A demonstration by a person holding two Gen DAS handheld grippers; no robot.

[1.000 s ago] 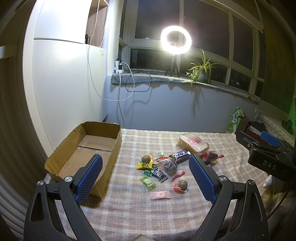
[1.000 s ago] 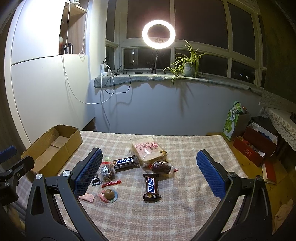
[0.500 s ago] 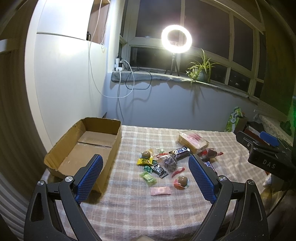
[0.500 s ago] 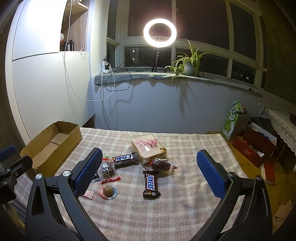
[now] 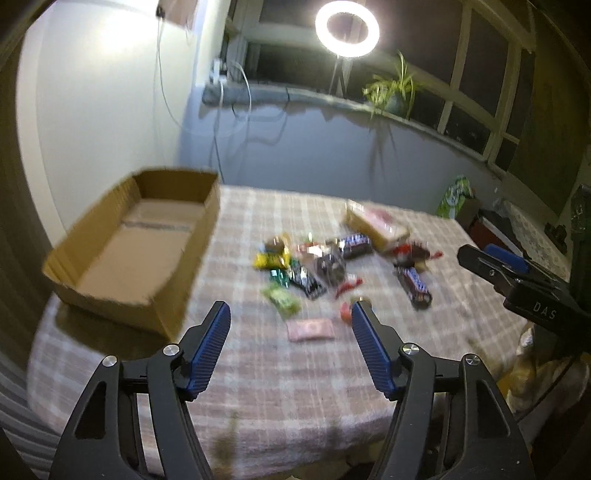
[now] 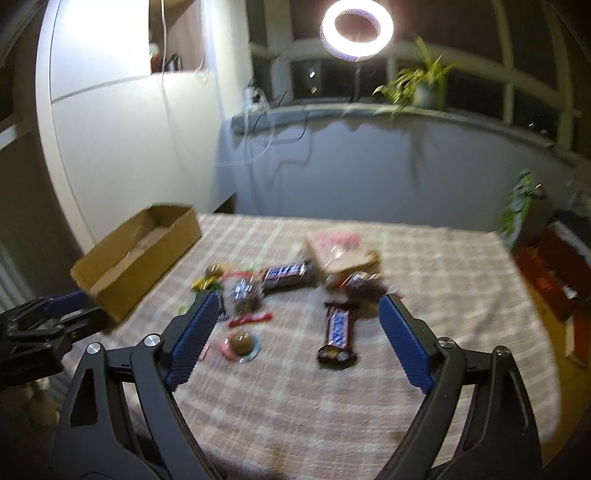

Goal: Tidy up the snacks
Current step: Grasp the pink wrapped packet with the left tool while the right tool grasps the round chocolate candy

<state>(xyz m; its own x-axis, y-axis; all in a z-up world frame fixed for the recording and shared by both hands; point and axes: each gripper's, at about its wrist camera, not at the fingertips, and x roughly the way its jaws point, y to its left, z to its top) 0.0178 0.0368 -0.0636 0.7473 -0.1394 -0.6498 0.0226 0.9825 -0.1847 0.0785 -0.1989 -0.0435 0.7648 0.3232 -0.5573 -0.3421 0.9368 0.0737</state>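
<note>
Several snacks lie in a loose heap on the checked tablecloth (image 5: pixel 280 373): a pink packet (image 5: pixel 311 329), a green packet (image 5: pixel 282 300), chocolate bars (image 6: pixel 337 334) (image 6: pixel 286 274), a round chocolate in a pink wrapper (image 6: pixel 241 343) and a large bread packet (image 6: pixel 341 251). An open cardboard box (image 5: pixel 122 251) stands at the table's left, nothing showing inside. My left gripper (image 5: pixel 290 317) hovers above the near side of the table, jaws closing, nothing between them. My right gripper (image 6: pixel 297 308) hovers above the snacks, jaws closing too and holding nothing. Both views are blurred.
A ring light (image 5: pixel 347 27) and a potted plant (image 5: pixel 393 92) stand on the window sill behind the table. Cables hang down the wall. Bags and boxes (image 6: pixel 546 266) sit on the floor to the right. The right gripper's body (image 5: pixel 524 291) shows at the left wrist view's right edge.
Both grippers have tilted downward and sunk toward the table, so the snacks and box appear larger and nearer. The jaws of both have narrowed.
</note>
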